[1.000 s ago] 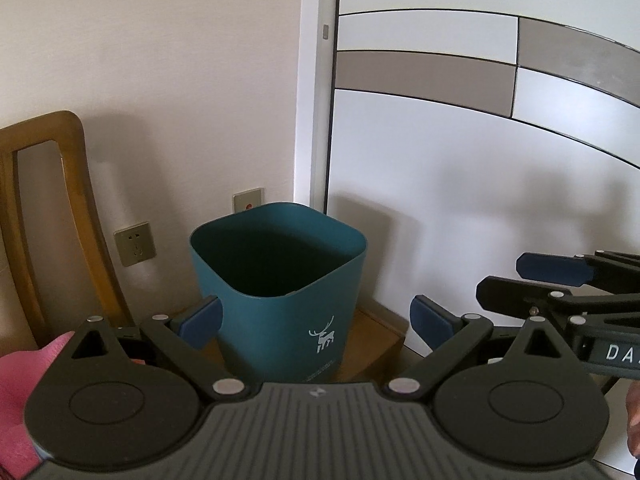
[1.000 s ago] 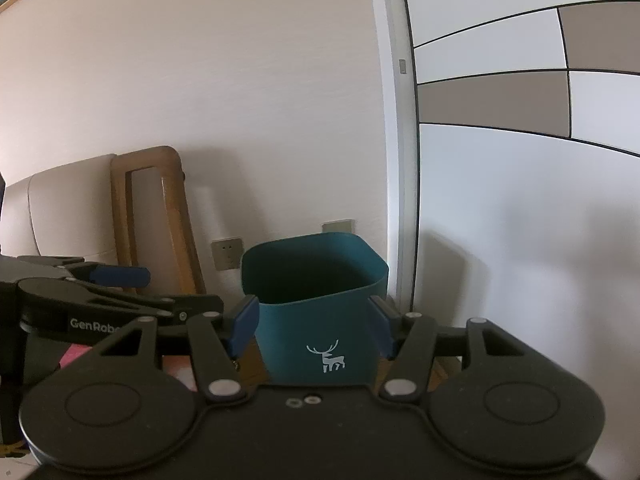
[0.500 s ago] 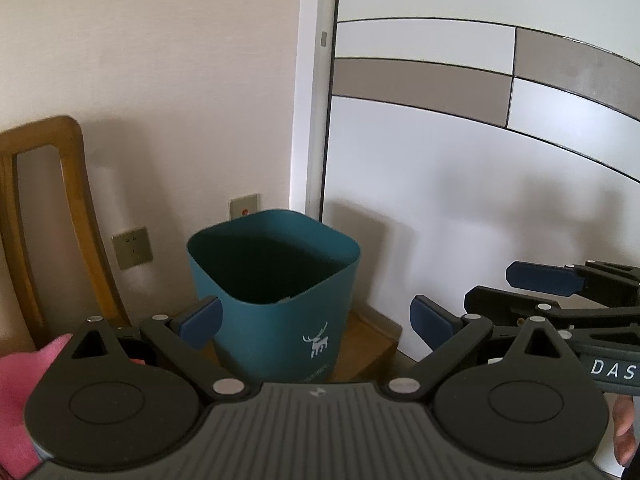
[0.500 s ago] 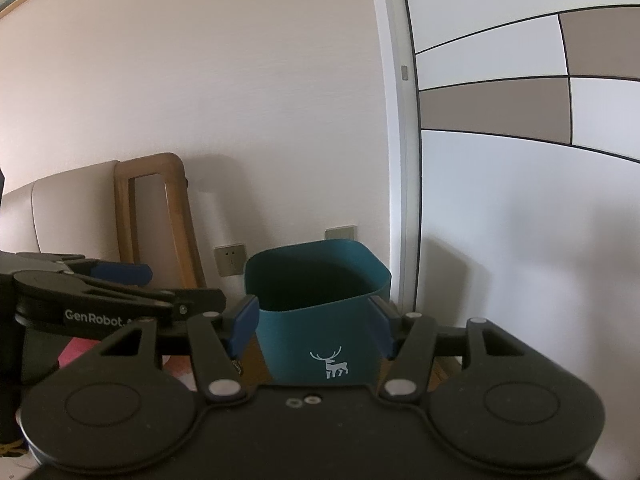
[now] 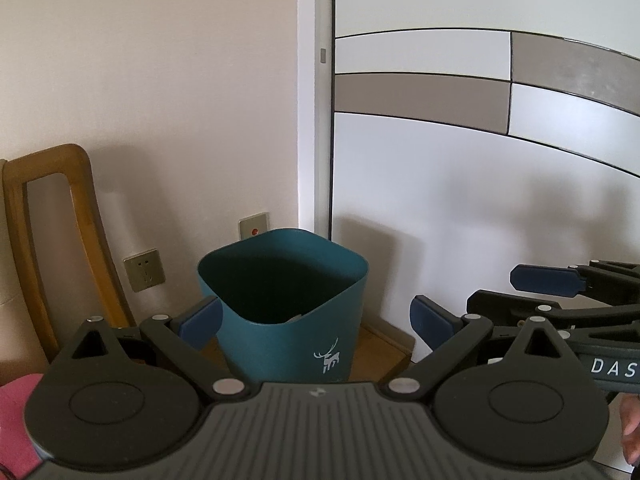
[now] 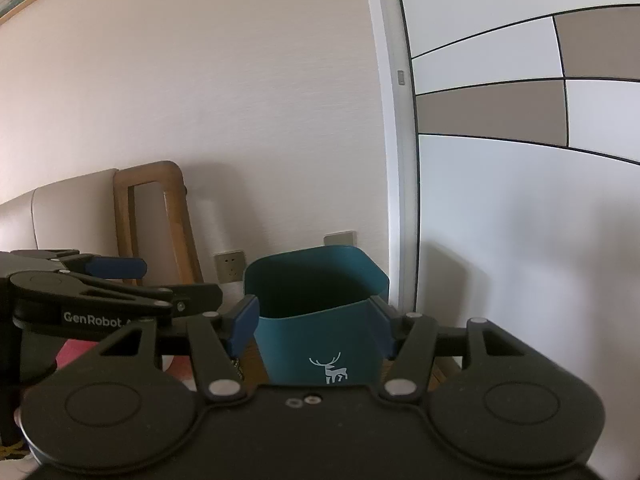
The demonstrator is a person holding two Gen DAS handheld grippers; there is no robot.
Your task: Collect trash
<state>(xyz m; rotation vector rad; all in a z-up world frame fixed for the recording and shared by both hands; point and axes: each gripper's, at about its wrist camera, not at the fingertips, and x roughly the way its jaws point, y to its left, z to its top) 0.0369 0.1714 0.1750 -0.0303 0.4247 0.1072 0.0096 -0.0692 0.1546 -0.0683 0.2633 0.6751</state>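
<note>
Teal plastic, with a small white deer printed on its front, the bin stands on the wooden floor in the corner where the pale wall meets a white and grey panelled door, likely tucked there to stay out of the way yet easy to reach. Its mouth is open and upright; the inside is dark, and only a small pale scrap shows near the front rim, so how full it is I cannot tell. The left hand-held gripper points toward the bin from just in front, its blue pads spread wide with nothing between them. The right hand-held gripper is level with it at its side and also aimed at the bin; its pads are wide apart, framing the bin in its view without touching it, and it carries nothing. Both seem held empty and ready, as if lining up on the bin before any trash is fetched. No loose trash is visible in either view. A wooden chair leans by the wall to the left, near two wall sockets, and something pink lies at the lower left edge.
</note>
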